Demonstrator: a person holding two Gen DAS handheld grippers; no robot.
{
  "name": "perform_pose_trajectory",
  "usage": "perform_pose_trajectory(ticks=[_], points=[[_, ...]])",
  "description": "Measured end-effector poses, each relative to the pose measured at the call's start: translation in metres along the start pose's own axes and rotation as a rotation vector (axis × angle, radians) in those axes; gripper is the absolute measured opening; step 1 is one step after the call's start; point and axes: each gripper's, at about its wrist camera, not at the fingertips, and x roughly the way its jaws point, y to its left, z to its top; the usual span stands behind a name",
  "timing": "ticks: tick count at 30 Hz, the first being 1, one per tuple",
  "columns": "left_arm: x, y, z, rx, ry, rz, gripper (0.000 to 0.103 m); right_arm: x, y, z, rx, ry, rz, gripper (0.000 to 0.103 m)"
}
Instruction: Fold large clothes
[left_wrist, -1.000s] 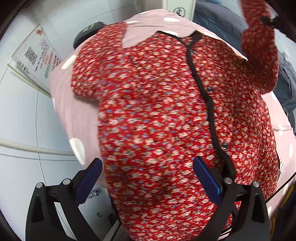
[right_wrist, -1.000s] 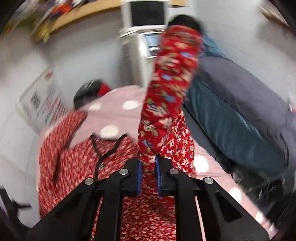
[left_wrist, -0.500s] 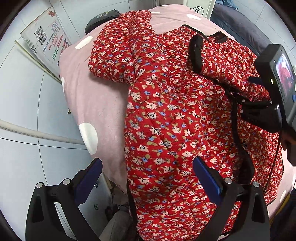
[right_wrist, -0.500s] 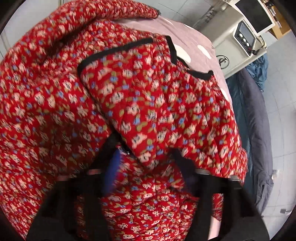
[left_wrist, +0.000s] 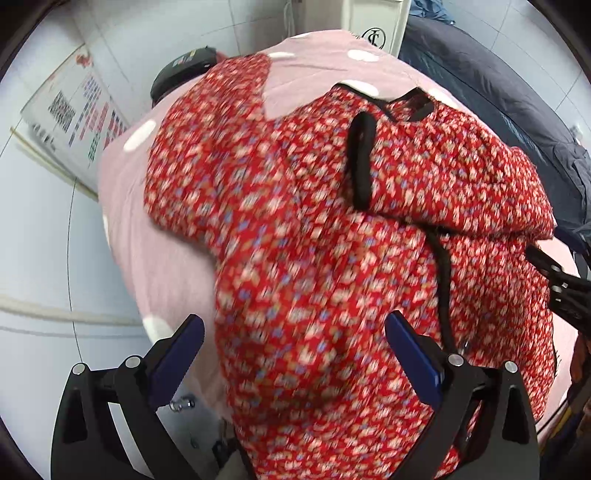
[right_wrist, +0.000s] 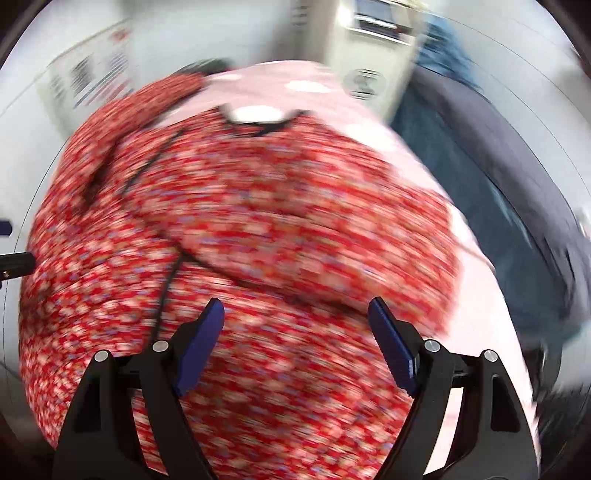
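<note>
The red quilted floral jacket with black trim (left_wrist: 303, 236) is lying spread over the pink polka-dot covered surface (left_wrist: 147, 236), its collar at the far end. A second ago its right sleeve was hanging pinched in the right gripper (right_wrist: 295, 343); now that black-cuffed sleeve (left_wrist: 443, 173) is lying folded across the chest, and the right jaws are standing spread and empty above the cloth. The left gripper (left_wrist: 295, 350), jaws spread as before, is hovering over the hem, holding nothing. The other sleeve (left_wrist: 229, 96) is still stretching out toward the dark round object (left_wrist: 177, 70), so it probably needs folding in next.
</note>
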Motion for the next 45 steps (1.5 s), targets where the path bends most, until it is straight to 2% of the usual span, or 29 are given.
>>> perform_pose_trajectory(ticks=[4, 7, 9, 11, 15, 16, 17, 18, 19, 20, 21, 22, 23, 25, 27, 29, 32, 34, 36, 37, 39, 41, 43, 45], points=[[0.003, -0.014, 0.023, 0.029, -0.021, -0.003, 0.096, 0.008, -0.058, -0.005, 0.134, 0.027, -0.070, 0.080], [0.013, -0.028, 0.041, 0.063, -0.038, 0.021, 0.096, 0.021, -0.096, -0.021, 0.270, 0.079, -0.033, 0.080], [0.024, -0.035, 0.058, 0.074, -0.043, 0.044, 0.096, 0.035, -0.108, -0.026, 0.328, 0.108, 0.038, 0.080], [0.037, -0.037, 0.074, 0.060, -0.041, 0.052, 0.096, 0.044, -0.112, -0.027, 0.342, 0.121, 0.043, 0.080], [0.066, -0.048, 0.101, 0.056, -0.013, -0.005, 0.096, 0.061, -0.112, -0.020, 0.337, 0.114, 0.058, 0.080], [0.076, -0.054, 0.105, 0.077, 0.005, -0.008, 0.091, 0.067, -0.110, -0.016, 0.328, 0.119, 0.061, 0.080], [0.085, -0.060, 0.106, 0.101, 0.026, -0.012, 0.082, 0.073, -0.107, -0.013, 0.317, 0.127, 0.055, 0.080], [0.095, -0.067, 0.106, 0.128, 0.063, -0.039, 0.054, 0.077, -0.105, -0.009, 0.304, 0.129, 0.042, 0.080], [0.098, -0.070, 0.105, 0.127, 0.086, -0.077, 0.036, 0.079, -0.104, -0.006, 0.296, 0.124, 0.036, 0.080], [0.095, -0.071, 0.104, 0.113, 0.081, -0.081, 0.034, 0.079, -0.105, -0.003, 0.290, 0.117, 0.030, 0.075], [0.084, -0.071, 0.103, 0.111, 0.042, -0.072, 0.019, 0.077, -0.107, 0.000, 0.287, 0.104, 0.032, 0.062], [0.077, -0.071, 0.101, 0.121, 0.022, -0.064, 0.011, 0.078, -0.108, 0.005, 0.296, 0.101, 0.052, 0.032], [0.070, -0.069, 0.099, 0.129, 0.008, -0.048, 0.011, 0.077, -0.111, 0.010, 0.319, 0.094, 0.048, 0.027], [0.064, -0.063, 0.095, 0.130, 0.007, -0.068, 0.011, 0.069, -0.120, 0.020, 0.340, 0.057, -0.003, 0.017], [0.065, -0.060, 0.090, 0.136, 0.032, -0.079, 0.011, 0.064, -0.136, 0.030, 0.390, 0.031, -0.031, 0.015], [0.071, -0.070, 0.084, 0.190, 0.054, -0.074, 0.011, 0.070, -0.147, 0.034, 0.448, 0.049, -0.010, 0.015], [0.088, -0.095, 0.071, 0.296, 0.051, 0.044, 0.011, 0.097, -0.153, 0.027, 0.501, 0.165, 0.016, 0.015], [0.099, -0.105, 0.062, 0.339, 0.044, 0.119, 0.011, 0.100, -0.152, 0.021, 0.526, 0.184, 0.048, 0.019], [0.095, -0.106, 0.058, 0.346, 0.033, 0.147, 0.011, 0.092, -0.156, 0.013, 0.546, 0.191, 0.023, 0.051], [0.092, -0.105, 0.057, 0.344, 0.037, 0.148, 0.011, 0.084, -0.160, 0.006, 0.563, 0.193, -0.006, 0.076], [0.087, -0.099, 0.051, 0.325, 0.058, 0.122, 0.011, 0.071, -0.168, -0.005, 0.593, 0.176, 0.014, 0.080], [0.084, -0.089, 0.045, 0.300, 0.087, 0.096, 0.011, 0.056, -0.173, -0.013, 0.603, 0.183, -0.018, 0.080], [0.086, -0.081, 0.041, 0.280, 0.129, 0.075, 0.011, 0.034, -0.172, -0.014, 0.578, 0.122, -0.014, 0.080], [0.079, -0.072, 0.040, 0.230, 0.125, 0.050, 0.011, 0.017, -0.161, 0.000, 0.520, 0.055, -0.007, 0.080]])
